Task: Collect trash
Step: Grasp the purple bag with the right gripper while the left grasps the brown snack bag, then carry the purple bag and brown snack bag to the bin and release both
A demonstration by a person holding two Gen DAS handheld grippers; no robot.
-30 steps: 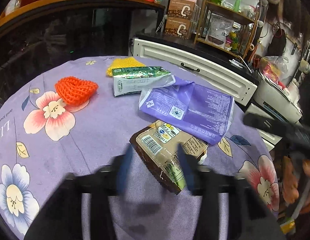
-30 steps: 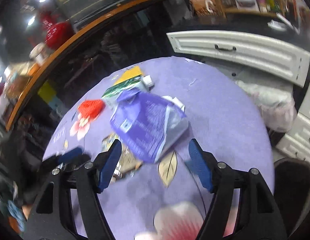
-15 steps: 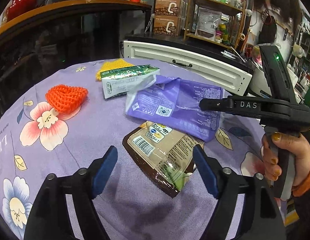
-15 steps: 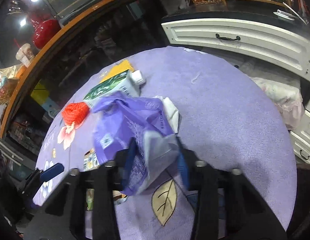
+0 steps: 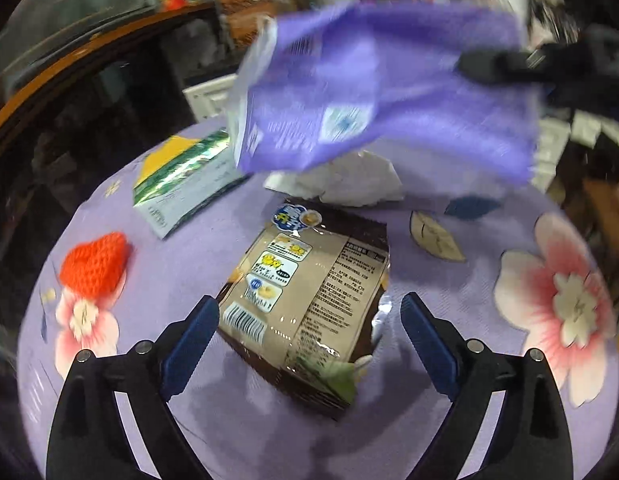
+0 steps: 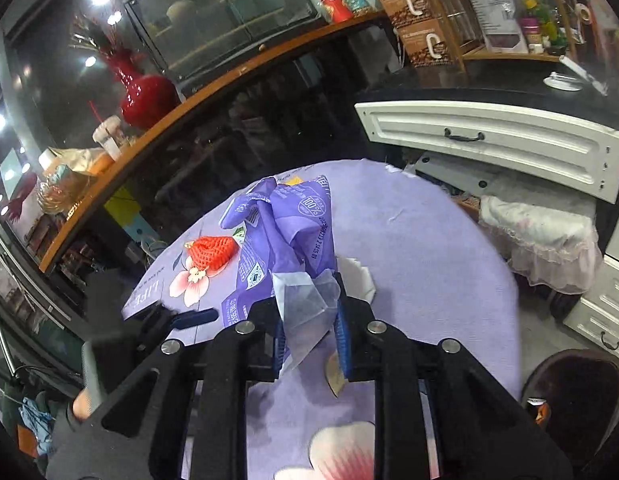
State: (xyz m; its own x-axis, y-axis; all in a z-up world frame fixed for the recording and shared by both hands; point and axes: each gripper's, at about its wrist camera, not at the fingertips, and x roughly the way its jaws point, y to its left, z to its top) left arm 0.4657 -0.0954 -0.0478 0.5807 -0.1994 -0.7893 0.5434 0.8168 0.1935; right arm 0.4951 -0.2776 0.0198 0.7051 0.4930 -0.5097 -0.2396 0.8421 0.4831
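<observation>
Purple bag (image 6: 287,232) lifted off table (image 6: 421,240) by right tongs (image 6: 307,332).

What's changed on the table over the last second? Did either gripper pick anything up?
The right gripper closed on the purple bag and lifted it off the table; its jaws are closing further on it. That uncovered crumpled white paper. The left gripper moved in over the brown snack packet, its jaws opening either side of it, not gripping. The green carton, orange knitted piece and snack packet stayed put.
</observation>
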